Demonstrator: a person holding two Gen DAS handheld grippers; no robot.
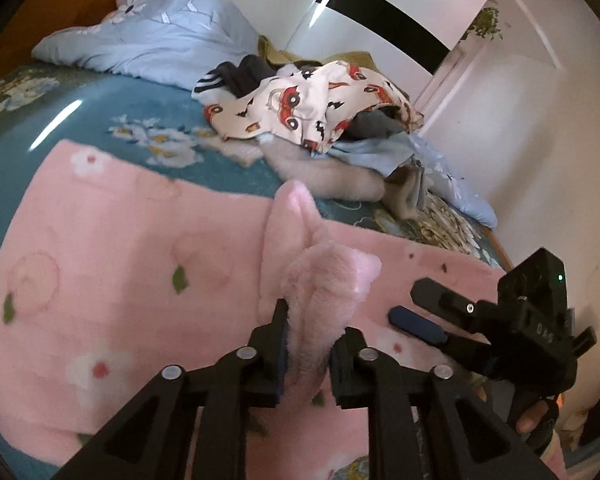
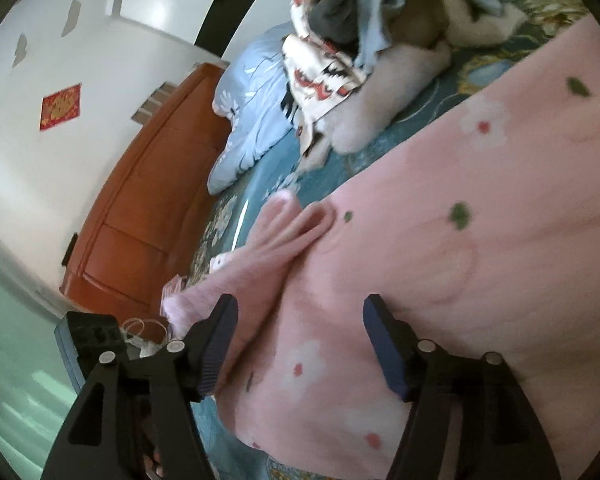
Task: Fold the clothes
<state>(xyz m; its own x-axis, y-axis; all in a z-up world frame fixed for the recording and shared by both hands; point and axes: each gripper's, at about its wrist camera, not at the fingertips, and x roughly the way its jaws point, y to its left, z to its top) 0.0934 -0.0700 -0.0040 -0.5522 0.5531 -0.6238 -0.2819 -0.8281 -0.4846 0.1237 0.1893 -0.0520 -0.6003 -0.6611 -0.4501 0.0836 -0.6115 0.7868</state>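
Left wrist view: the left gripper (image 1: pixel 306 354) is closed on a raised fold of the pink fleece garment (image 1: pixel 120 264), its two fingers pinching the bunched edge between them. The garment lies spread across the blue floral bedspread (image 1: pixel 100 120), with the pinched part standing up above the flat cloth. The right gripper (image 1: pixel 424 308) shows at the right of this view, low over the garment and just beside the pinched fold.

Right wrist view: the right gripper (image 2: pixel 300 344) stands wide, nothing between its fingers, hovering over the flat pink cloth near the gathered edge. Whether its fingertips touch the fleece is hard to tell through the blur.

A pile of unfolded clothes (image 1: pixel 312 100) sits farther up the bed, well apart from the work; a light blue quilt (image 1: pixel 148 36) lies beyond it.

Judgement: the step in hand is an early fold of the pink garment, one edge secured, the second hold not yet made. The next move calls for the right gripper to close on a matching part of the edge, so both can carry it over evenly. The thick fleece may bunch or slip if gripped shallowly.
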